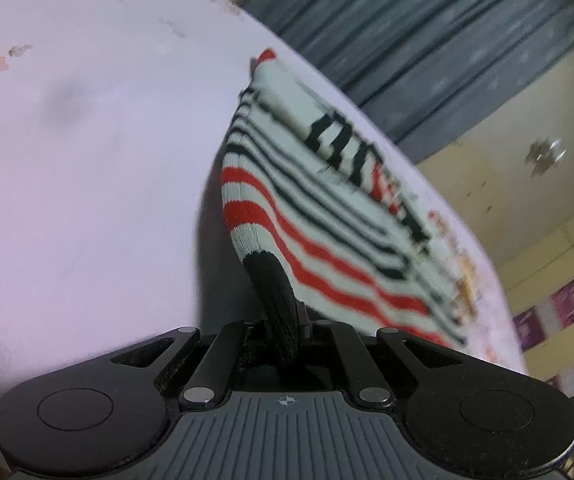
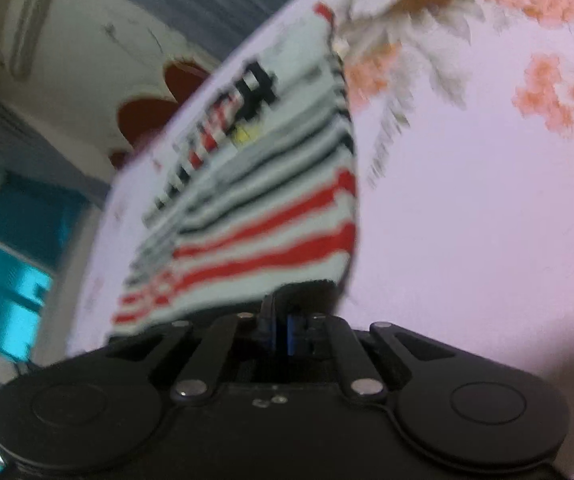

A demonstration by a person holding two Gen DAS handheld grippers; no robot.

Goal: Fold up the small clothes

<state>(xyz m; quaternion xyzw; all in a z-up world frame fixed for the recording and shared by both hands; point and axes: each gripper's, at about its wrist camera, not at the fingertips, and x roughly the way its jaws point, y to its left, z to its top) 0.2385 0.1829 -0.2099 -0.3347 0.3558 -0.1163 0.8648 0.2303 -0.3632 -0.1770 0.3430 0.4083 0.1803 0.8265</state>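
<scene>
Both grippers have pinched the near edge of a small striped knit garment (image 1: 327, 216) and lifted it off the pale floral bedsheet (image 1: 87, 160). The left gripper (image 1: 287, 328) has its jaws closed tight on the black ribbed hem at one corner. The right gripper (image 2: 287, 320) is clamped on the dark hem at the other corner. The far part of the garment lies on the sheet, grey curtains (image 1: 427, 32) beyond.
</scene>
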